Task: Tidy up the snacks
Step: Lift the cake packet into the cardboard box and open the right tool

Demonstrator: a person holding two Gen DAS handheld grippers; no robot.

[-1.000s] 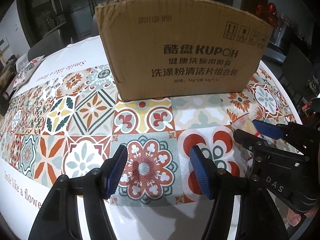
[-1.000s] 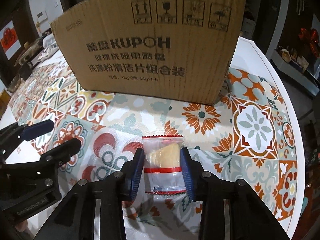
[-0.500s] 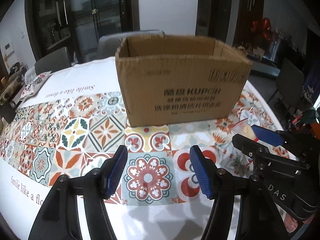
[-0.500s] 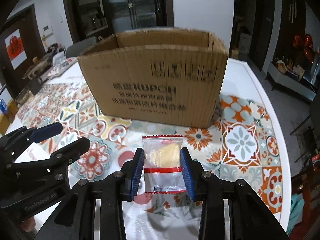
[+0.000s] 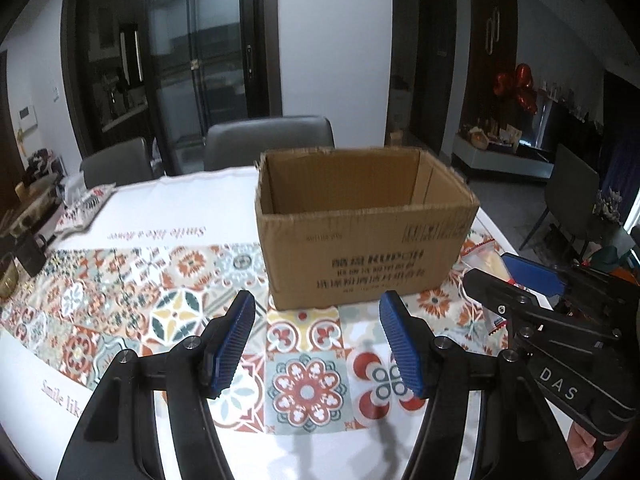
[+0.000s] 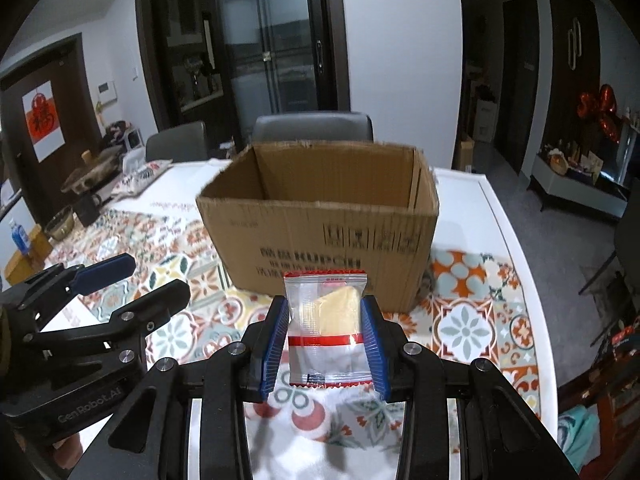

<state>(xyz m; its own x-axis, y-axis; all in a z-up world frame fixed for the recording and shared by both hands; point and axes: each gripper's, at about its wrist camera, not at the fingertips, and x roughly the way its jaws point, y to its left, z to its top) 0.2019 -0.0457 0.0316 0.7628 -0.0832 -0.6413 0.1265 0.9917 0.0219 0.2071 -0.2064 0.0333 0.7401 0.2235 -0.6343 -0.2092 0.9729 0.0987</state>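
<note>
White walls (image 5: pixel 332 40), dark glass doors (image 5: pixel 200 60) and grey chairs (image 5: pixel 268 140) stand behind the surface's far edge (red balloons (image 5: pixel 516 88) right).

You're running two black plastic grippers, left gripper (image 5: pixel 316 338) and right gripper (image 6: pixel 325 342), both sporting ribbed blue pads, silver screws, and white "DAS" and "GenRobot.AI" lettering.

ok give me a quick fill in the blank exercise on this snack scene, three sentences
1. The right gripper is shut on a clear snack packet with a ____ stripe across it.
2. The left gripper holds ____ between its blue pads.
3. The cardboard box on the patterned tablecloth stands with its top ____.

Missing words: red; nothing; open
</note>
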